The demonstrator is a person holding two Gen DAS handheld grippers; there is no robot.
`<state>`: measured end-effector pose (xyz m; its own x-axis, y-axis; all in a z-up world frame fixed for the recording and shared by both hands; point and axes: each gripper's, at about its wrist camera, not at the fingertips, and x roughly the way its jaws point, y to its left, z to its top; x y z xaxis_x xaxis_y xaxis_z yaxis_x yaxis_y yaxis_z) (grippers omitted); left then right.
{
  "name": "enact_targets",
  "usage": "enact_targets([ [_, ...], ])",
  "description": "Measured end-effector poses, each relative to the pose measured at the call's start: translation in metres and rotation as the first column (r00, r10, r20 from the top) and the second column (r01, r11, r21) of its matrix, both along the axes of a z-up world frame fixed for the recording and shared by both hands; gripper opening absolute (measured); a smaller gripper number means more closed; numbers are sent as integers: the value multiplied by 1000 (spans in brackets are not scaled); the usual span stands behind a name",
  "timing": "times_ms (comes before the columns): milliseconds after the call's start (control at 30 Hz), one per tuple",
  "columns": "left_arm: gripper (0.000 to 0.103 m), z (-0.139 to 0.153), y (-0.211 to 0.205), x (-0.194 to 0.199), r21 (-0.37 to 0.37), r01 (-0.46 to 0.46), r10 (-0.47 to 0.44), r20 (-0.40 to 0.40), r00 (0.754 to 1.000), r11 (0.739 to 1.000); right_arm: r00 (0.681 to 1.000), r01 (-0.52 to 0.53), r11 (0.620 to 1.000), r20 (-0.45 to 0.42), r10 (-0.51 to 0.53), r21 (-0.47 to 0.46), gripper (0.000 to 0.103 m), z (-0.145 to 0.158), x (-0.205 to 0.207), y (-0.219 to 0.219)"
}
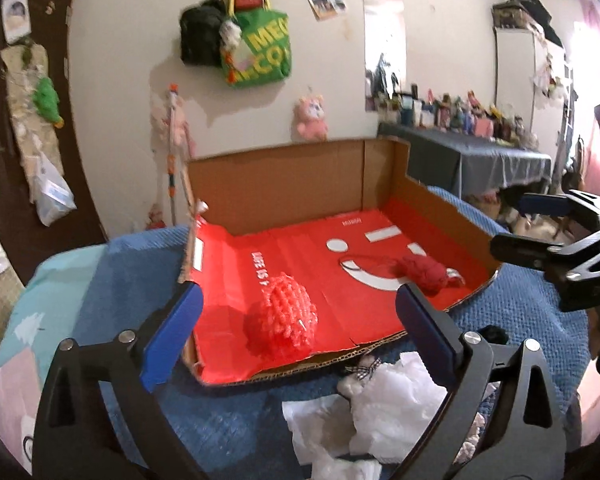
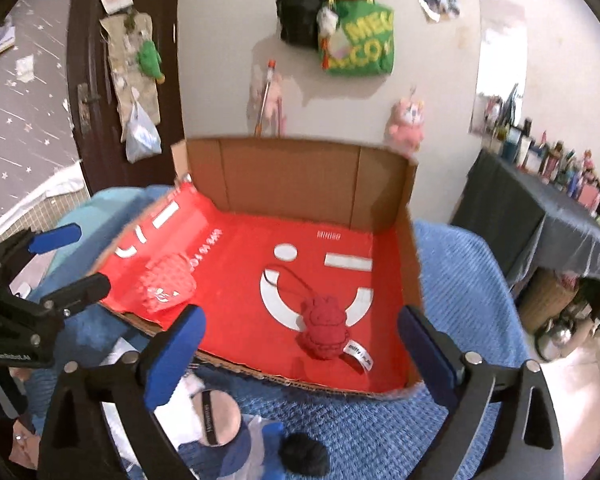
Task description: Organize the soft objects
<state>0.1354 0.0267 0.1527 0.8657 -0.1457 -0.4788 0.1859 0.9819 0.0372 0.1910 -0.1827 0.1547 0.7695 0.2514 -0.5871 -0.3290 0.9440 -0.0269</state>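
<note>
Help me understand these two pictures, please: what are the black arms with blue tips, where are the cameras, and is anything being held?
They are two hand-held grippers, each with a camera looking along its fingers. The left gripper and the right gripper both stand open and hold nothing. Before them an open cardboard box with a red floor rests on a blue blanket. Inside lie a red knitted ball and a red plush toy with a white label. More soft things, white and dark, lie on the blanket in front.

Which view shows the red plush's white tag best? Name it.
Right wrist view: the red plush lies near and central, its white tag lying flat and unobstructed. In the left wrist view the plush sits farther off, the tag barely discernible.
</note>
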Motion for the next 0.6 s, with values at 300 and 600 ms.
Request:
enact_targets([
  [300, 103, 3, 2, -64, -74, -51, 58, 97, 994, 996, 981, 42, 998, 190, -52, 53, 103, 16, -79, -6],
  [600, 103, -32, -7, -104, -111, -73, 82, 82, 993, 991, 969, 95, 989, 218, -118, 116, 103, -15, -135, -20],
])
